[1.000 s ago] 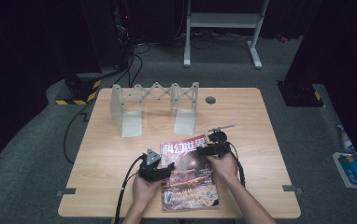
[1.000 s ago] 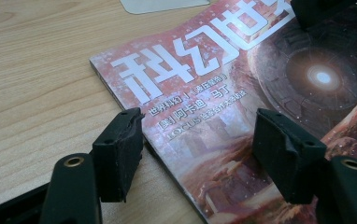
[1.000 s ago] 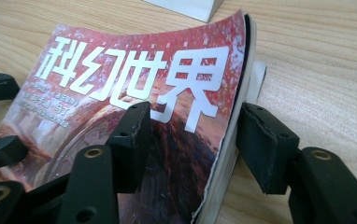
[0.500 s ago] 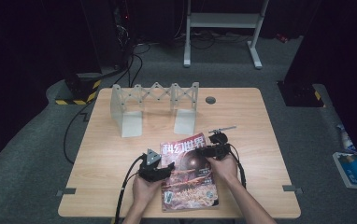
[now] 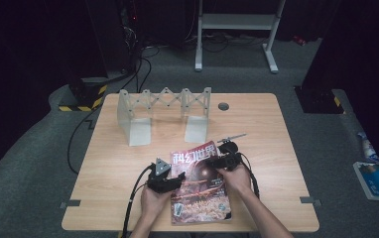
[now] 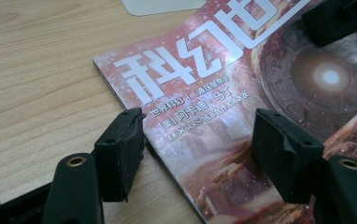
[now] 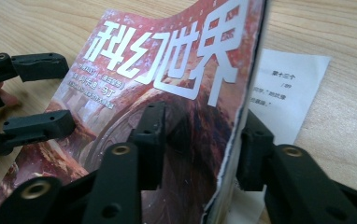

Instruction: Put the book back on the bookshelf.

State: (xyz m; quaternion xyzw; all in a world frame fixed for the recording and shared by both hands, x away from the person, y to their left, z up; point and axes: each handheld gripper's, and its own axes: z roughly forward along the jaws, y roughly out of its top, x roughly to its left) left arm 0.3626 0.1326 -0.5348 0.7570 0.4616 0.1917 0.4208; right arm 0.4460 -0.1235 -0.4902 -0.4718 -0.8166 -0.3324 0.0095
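- Black, matte plastic forms the jaws of the left hand-held gripper [image 6: 197, 154]; they are blocky, with brass-coloured rivets behind them, and they stand wide apart, holding nothing. One jaw is over the bare wood, the other over the cover, with the left edge of the magazine [image 6: 242, 93] between them.
- In the high view this left hand-held gripper [image 5: 180, 177] sits at the left edge of the magazine [image 5: 200, 183], with a grey three-cornered plate on top and a black cable going down toward the near edge.
- The right hand-held gripper [image 7: 200, 149] has its jaws around the right edge of the magazine [image 7: 167, 79]: one jaw lies on the glossy cover, the other is under the lifted pages. They look near the paper on both sides, but I cannot tell if they really press it.
- In the high view the right hand-held gripper [image 5: 225, 159] is at the upper right part of the cover.
- The cover is shiny and reddish, with big white characters and a round, ring-like picture. The right edge is raised from the counter, and the page edges look a little rough.
- A white printed sheet [image 7: 286, 88] lies flat under that raised edge.
- The counter [image 5: 277, 148] is of pale wood with fine grain and has rounded corners; the magazine lies in its near middle part.
- Farther back stands a pale grey folding rack [image 5: 163, 111] with zigzag bars, well apart from the magazine.
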